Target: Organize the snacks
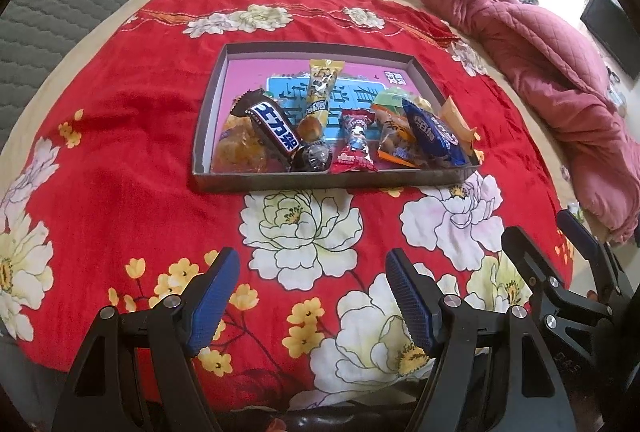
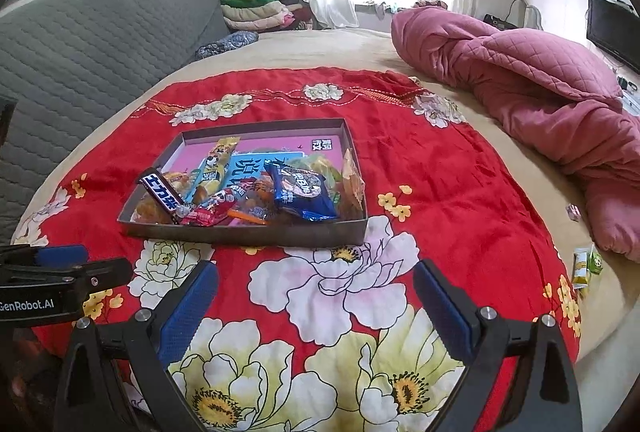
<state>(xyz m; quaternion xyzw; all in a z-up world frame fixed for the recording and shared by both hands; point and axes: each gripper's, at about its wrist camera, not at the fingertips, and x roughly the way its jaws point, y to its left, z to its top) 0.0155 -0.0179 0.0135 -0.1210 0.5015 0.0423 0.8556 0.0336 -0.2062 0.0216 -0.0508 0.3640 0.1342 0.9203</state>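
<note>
Nearest, the left gripper [image 1: 312, 296] and right gripper [image 2: 316, 296] hover with jaws apart, empty, over the floral cloth [image 1: 120, 192]. Ahead of both sits one tray [image 1: 320, 182] with roughly eight wrapped snacks [image 1: 352, 136]. Sorting seems nearly done; two small packets [image 2: 586, 264] lie far right, probably next

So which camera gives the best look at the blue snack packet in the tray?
The right wrist view: the blue snack packet lies face-on atop the pile, label showing. The left wrist view shows it edge-on at the tray's right end, partly behind other wrappers.
</note>
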